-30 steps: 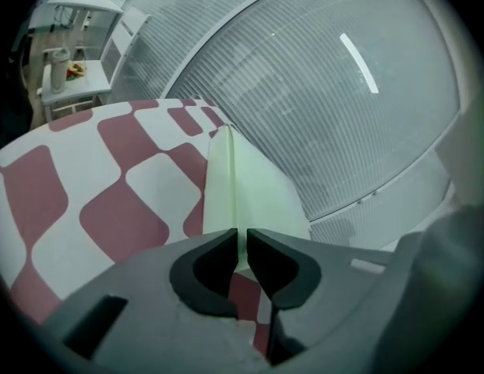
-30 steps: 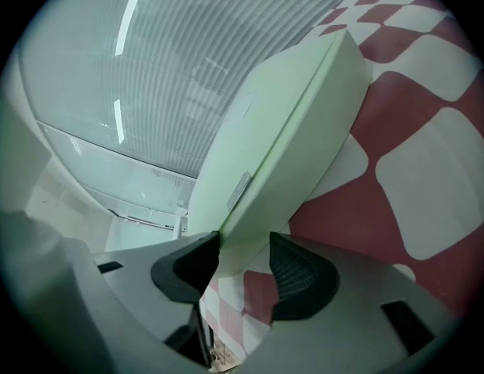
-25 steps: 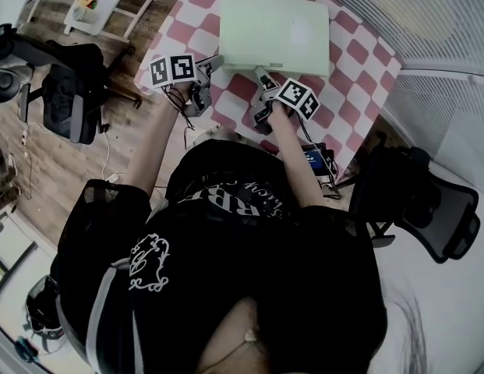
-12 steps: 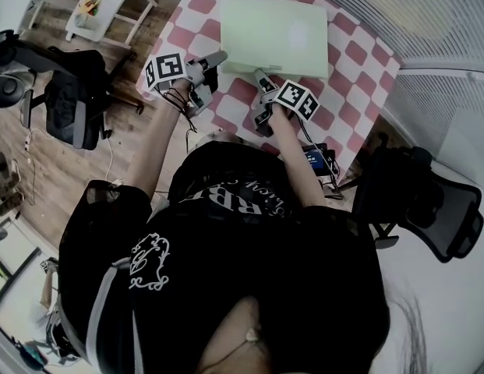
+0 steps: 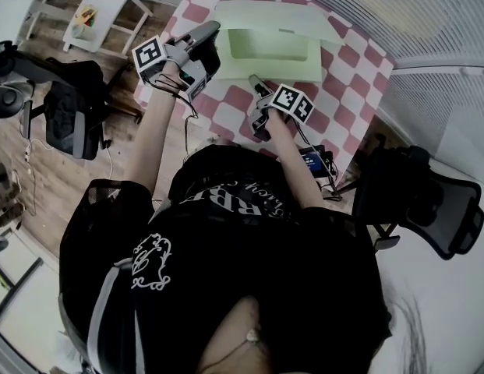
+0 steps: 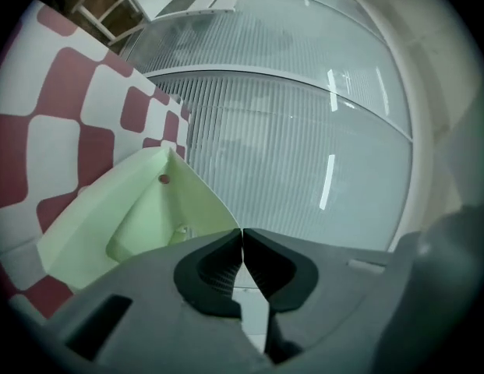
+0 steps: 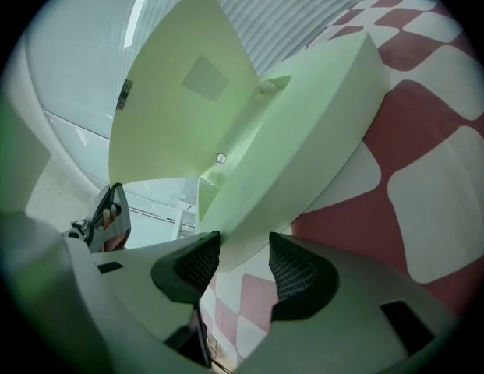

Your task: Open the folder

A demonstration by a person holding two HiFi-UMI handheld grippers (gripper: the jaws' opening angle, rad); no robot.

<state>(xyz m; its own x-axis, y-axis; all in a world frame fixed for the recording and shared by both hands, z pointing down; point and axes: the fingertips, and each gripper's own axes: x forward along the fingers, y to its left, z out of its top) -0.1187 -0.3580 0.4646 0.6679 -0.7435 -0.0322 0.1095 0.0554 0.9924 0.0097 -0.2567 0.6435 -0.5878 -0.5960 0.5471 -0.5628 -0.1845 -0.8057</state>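
Observation:
A pale green folder (image 5: 274, 54) lies on the red-and-white checked table (image 5: 352, 59). Its lid (image 5: 266, 12) is raised and its inside shows. My left gripper (image 5: 211, 29) is level at the lid's left corner, shut on the thin lid edge (image 6: 196, 199). In the left gripper view the pads of that gripper (image 6: 242, 238) meet where the lid corner ends. My right gripper (image 5: 252, 79) is open at the folder's near edge. In the right gripper view the folder's base (image 7: 308, 123) starts just ahead of that gripper (image 7: 242, 260), and the lid (image 7: 187, 92) stands above it.
An office chair (image 5: 70, 104) stands on the wooden floor left of the table, another chair (image 5: 429, 201) at the right. A small white side table (image 5: 93, 10) is at the far left. A ribbed glass wall (image 5: 413, 10) runs behind the checked table.
My left gripper has gone up and toward the far side with the lid's corner in it, and the lid has swung up from flat. The right gripper has stayed put.

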